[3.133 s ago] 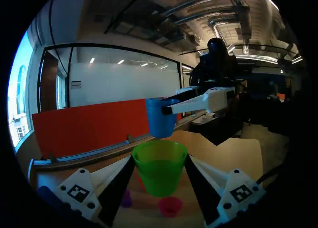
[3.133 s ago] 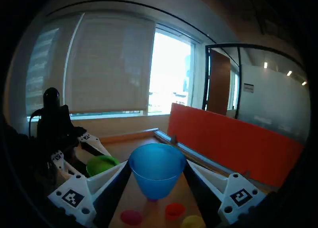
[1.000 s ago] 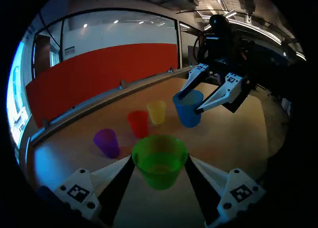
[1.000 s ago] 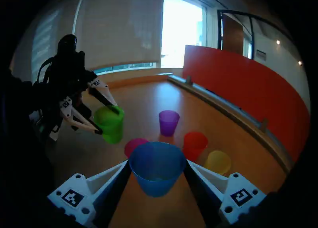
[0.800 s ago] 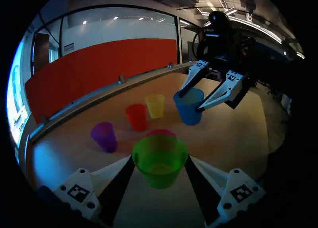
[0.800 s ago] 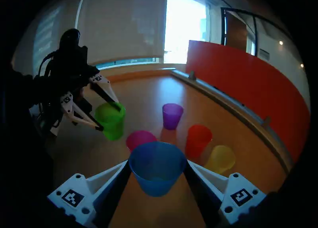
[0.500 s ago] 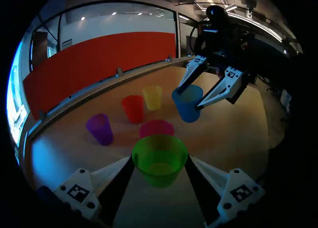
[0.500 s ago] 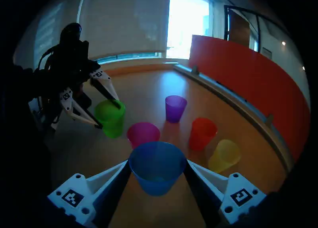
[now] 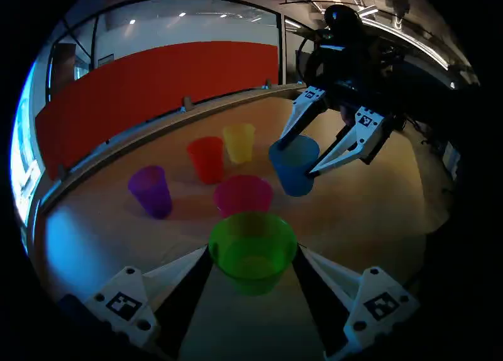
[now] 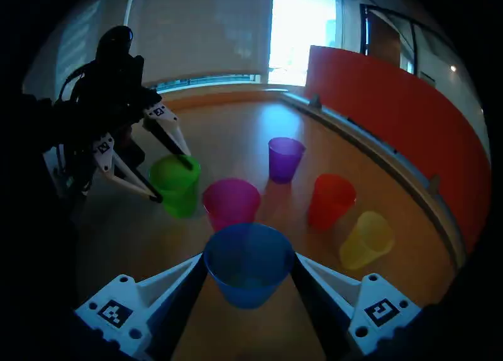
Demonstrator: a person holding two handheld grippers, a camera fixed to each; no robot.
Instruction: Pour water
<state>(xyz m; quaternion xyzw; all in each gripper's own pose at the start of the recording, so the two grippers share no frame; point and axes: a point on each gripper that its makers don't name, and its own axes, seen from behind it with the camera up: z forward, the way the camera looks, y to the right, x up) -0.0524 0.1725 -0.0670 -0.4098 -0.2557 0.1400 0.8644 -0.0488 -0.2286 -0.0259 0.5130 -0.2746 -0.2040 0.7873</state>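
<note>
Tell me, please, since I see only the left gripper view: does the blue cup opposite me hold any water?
Observer: The right gripper view looks straight into the blue cup: mostly bare inside, with a faint patch at the bottom that I cannot tell for water.
Operator: Thanks. How do my jaws sit on the green cup?
Observer: From outside, the left gripper pinches the green cup at its rim, jaws on either side; the cup is upright.
Operator: What lies behind me?
Observer: A bright window beside a lowered blind.
</note>
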